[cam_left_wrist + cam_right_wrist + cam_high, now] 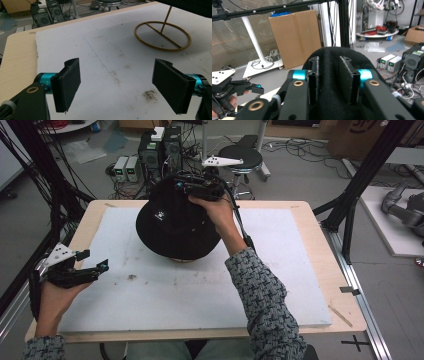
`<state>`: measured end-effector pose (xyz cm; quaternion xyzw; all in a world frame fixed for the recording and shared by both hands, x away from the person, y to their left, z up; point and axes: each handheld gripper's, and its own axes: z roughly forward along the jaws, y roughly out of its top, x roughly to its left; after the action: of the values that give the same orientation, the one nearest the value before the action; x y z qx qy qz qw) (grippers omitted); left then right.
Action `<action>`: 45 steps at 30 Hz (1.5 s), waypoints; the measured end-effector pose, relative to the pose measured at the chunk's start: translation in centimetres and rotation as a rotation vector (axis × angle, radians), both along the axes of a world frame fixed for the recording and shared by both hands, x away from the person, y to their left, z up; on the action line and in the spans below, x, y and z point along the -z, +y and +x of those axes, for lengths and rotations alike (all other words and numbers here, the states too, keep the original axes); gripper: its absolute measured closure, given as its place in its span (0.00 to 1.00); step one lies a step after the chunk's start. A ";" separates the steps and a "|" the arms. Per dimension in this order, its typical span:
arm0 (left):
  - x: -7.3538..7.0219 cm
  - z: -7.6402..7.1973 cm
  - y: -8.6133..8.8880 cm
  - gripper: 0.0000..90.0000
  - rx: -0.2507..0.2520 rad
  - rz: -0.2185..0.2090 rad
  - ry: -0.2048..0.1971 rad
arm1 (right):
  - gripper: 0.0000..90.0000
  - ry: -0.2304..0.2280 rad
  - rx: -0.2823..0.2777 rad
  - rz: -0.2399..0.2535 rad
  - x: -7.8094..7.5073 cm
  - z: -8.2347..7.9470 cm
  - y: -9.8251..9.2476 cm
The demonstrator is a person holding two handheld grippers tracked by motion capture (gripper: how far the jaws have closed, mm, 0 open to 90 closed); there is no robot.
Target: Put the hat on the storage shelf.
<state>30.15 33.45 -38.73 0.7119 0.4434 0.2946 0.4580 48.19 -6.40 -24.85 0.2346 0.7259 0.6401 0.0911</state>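
A black bucket hat [175,227] sits over a thin gold wire stand, whose ring base [162,37] rests on the white board. My right gripper [190,185] reaches over the hat's crown from the far side. In the right gripper view its pads [329,72] pinch a raised fold of the hat [329,100]. My left gripper [95,260] hovers at the board's left edge, well away from the hat. Its jaws [117,67] stand wide open with nothing between them. The hat's brim [192,5] shows as a dark edge at the upper right of the left gripper view.
The white foam board [280,270] lies on a wooden table [325,270] and carries a few dirt smudges [150,95]. Beyond the far edge stand a stool [240,157] and power supplies [127,167] with cables. Black frame posts [350,205] flank the table.
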 end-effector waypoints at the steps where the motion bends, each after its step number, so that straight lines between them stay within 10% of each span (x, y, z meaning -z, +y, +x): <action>1: 0.0 0.0 0.0 0.26 0.000 0.000 0.000 | 0.74 0.000 -0.001 -0.003 0.0 0.0 0.0; 17: 0.0 0.0 0.1 0.26 0.000 -0.001 -0.003 | 0.49 0.012 0.034 0.035 -0.6 -0.1 -1.2; 45: 0.1 1.1 -0.6 0.26 0.019 -0.007 0.004 | 0.32 -0.001 0.179 0.002 -2.7 -1.9 -9.1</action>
<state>31.27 32.85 -38.84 0.7151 0.4387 0.2873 0.4622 46.27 -15.55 -22.19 0.2980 0.7013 0.6305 0.1480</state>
